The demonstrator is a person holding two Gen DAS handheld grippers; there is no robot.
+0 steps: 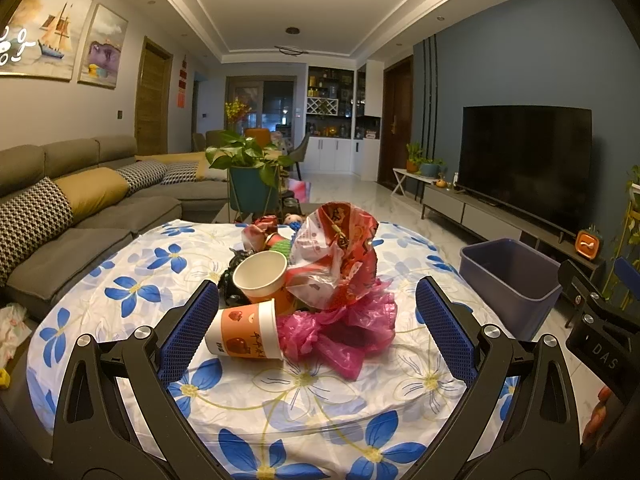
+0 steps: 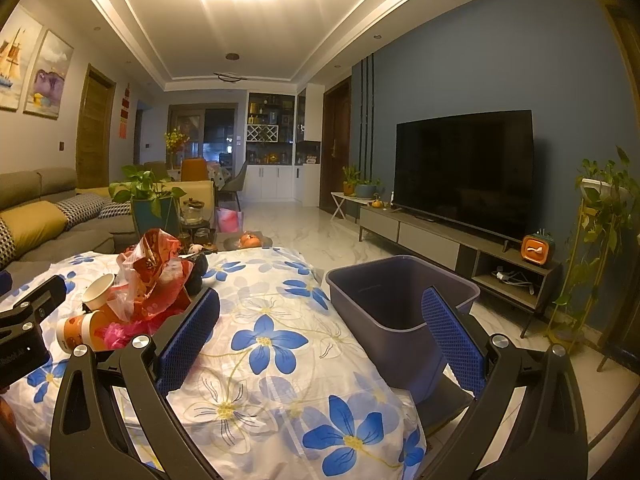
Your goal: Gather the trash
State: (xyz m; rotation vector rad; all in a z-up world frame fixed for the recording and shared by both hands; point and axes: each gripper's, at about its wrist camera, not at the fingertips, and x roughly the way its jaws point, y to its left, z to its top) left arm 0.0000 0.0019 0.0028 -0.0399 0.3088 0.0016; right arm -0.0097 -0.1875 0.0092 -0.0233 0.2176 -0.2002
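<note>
Two wide-open grippers [image 1: 316, 320] [image 2: 320, 336] near trash pile [image 1: 320, 276].

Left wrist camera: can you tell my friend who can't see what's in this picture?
The open left gripper faces a trash pile on a table with a blue-flowered cloth: two paper cups, one lying on its side, a pink plastic bag and a red and clear bag. A purple bin stands at the right.

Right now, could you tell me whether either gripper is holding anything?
Nothing is held: the left gripper and right gripper are both open and empty.
</note>
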